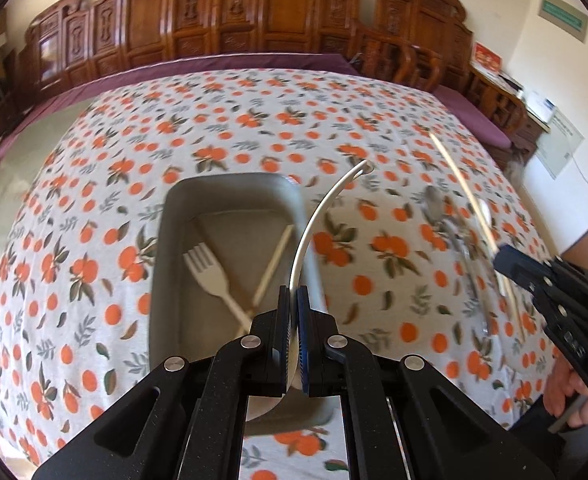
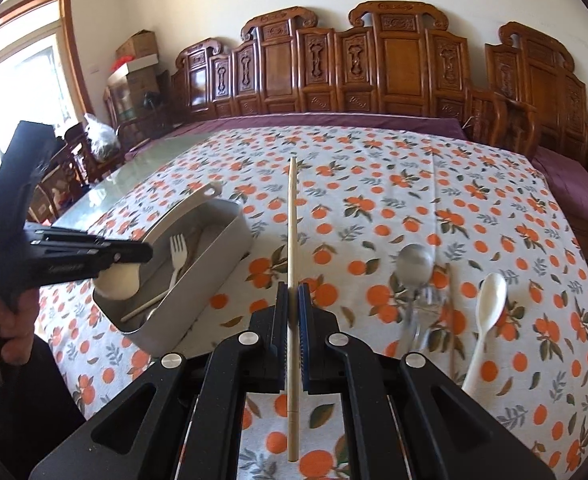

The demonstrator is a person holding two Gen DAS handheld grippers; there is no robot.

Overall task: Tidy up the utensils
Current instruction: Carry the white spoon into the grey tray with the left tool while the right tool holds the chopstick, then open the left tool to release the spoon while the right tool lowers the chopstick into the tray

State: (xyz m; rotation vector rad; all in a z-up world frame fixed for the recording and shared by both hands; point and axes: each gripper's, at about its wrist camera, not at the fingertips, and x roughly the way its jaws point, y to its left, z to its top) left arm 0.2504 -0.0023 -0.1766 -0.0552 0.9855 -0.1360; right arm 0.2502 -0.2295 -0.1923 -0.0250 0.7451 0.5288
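Note:
My left gripper (image 1: 293, 292) is shut on a white spoon (image 1: 318, 216), whose handle curves up past the fingers. It hangs over a grey tray (image 1: 166, 240) that holds a white fork (image 1: 210, 276) and a chopstick (image 1: 274, 264). In the right wrist view the left gripper (image 2: 136, 255) carries the spoon's bowl (image 2: 118, 282) above the near end of the tray (image 2: 214, 280). My right gripper (image 2: 293, 290) is shut on a wooden chopstick (image 2: 293, 220), held above the cloth to the right of the tray. The left wrist view shows it (image 1: 506, 264) at the far right.
On the orange-print tablecloth (image 2: 374, 184), right of the tray, lie a metal spoon (image 2: 414, 264), a blurred metal fork (image 2: 418, 312), another chopstick (image 2: 451, 320) and a second white spoon (image 2: 490, 300). Carved wooden chairs (image 2: 394, 64) line the far side of the table.

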